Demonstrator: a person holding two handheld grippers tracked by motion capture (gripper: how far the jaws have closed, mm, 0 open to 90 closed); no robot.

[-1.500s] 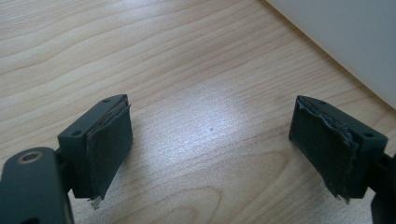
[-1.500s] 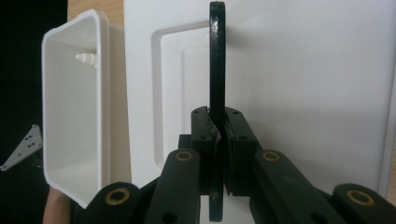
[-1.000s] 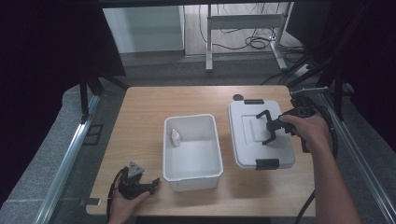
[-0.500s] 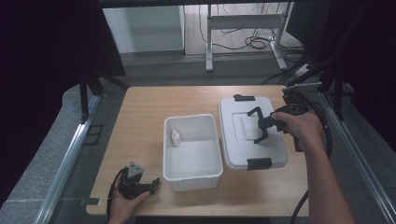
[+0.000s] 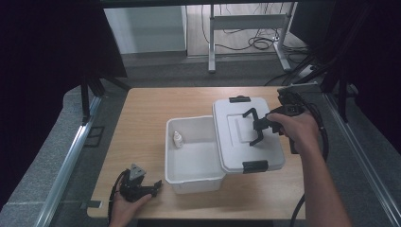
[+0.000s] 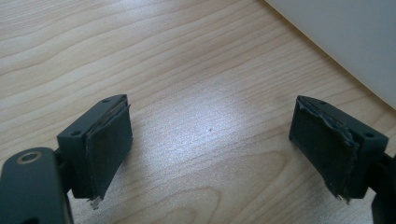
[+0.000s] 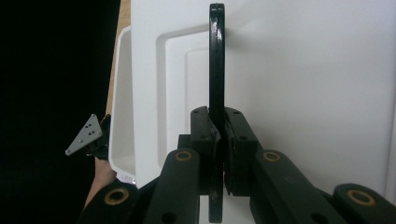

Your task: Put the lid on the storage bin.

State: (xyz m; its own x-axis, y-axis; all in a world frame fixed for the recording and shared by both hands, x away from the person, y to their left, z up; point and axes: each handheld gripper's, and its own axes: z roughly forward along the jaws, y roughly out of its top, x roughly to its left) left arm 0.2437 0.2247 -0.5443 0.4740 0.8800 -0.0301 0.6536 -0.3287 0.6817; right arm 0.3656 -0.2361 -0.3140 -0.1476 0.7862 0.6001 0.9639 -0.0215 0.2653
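Two grippers: right gripper (image 5: 255, 126) clamped on lid's black handle (image 7: 216, 56), carrying white lid (image 5: 246, 137) partly over open white bin (image 5: 189, 177), likely for closing. Small bottle (image 5: 178, 139) inside bin. Left gripper (image 5: 142, 185) parked on table (image 5: 142, 109), jaws wide, empty.

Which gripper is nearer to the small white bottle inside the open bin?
Left, though not by much. The left gripper rests on the table near the bin's front left corner, jaws open; the right gripper clamps the lid's black handle, beyond the bottle.
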